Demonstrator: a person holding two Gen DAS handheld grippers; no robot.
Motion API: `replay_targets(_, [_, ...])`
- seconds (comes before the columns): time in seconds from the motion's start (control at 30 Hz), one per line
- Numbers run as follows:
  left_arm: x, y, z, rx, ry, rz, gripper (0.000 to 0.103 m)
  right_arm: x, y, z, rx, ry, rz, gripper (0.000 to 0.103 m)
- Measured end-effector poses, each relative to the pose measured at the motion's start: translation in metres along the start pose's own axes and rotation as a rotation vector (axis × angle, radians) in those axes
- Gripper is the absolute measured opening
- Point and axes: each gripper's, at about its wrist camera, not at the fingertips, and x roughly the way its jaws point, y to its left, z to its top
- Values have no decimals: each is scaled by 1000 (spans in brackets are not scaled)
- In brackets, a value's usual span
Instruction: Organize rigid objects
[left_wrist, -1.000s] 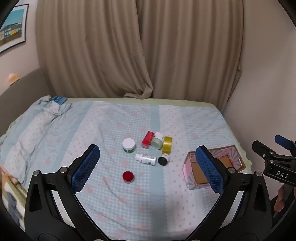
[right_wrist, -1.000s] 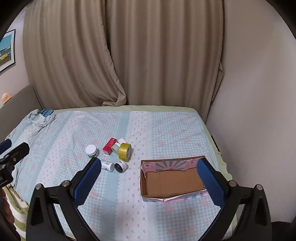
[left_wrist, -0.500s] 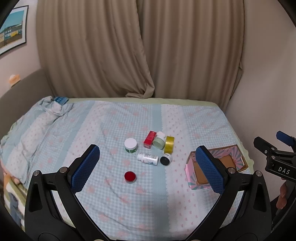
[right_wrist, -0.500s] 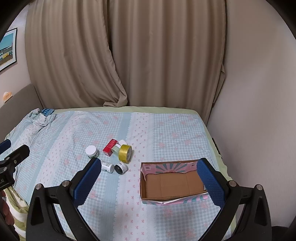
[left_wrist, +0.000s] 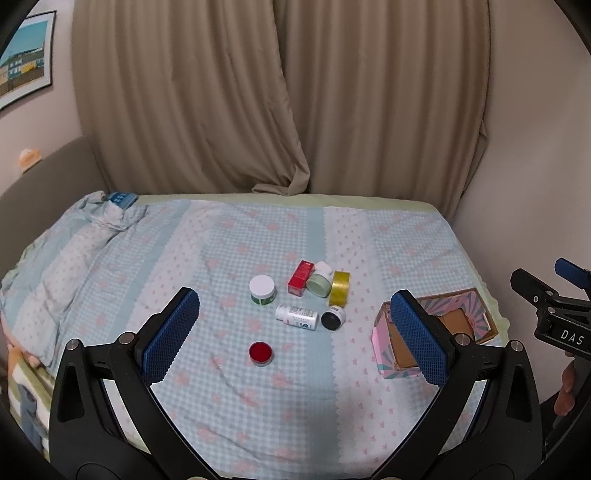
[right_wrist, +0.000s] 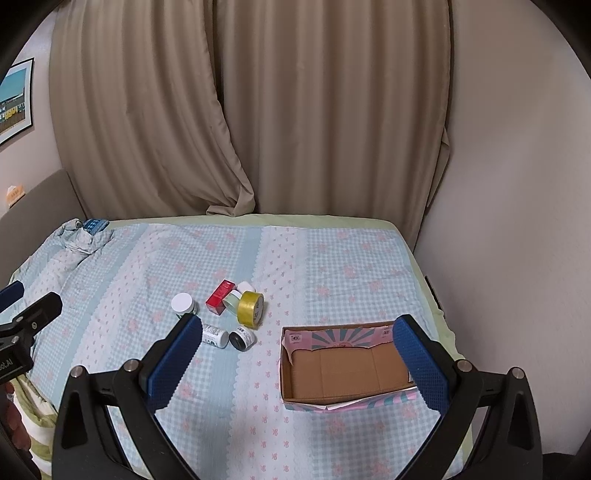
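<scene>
My views are evenly lit by soft indoor light. Shadows on the bed (left_wrist: 258, 387) are faint. Fisheye distortion bends edges; corners vignette black. Focus is sharp.

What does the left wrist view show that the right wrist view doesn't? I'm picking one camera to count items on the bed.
Only the left wrist view shows the small red-lidded jar, lying apart in front of the cluster; in the right view it falls behind that gripper's finger.

Only the right wrist view shows the full bare floor of the cardboard box.

Both show the white-lidded jar, red box, yellow tape roll, white bottle and black-capped jar. The left gripper and right gripper are open.
</scene>
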Motion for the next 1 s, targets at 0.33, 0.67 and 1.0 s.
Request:
replay_targets(0.33, [1,1,1,-2,2,-2,103,3,0,-1,0,-4,3,103])
replay_targets(0.67, [2,1,3,-3,5,-1,103,3,0,-2,0,-7,5,103])
replay_targets(1.0, [5,0,6,-2,5,2,103,7,0,2,0,-12,8,103])
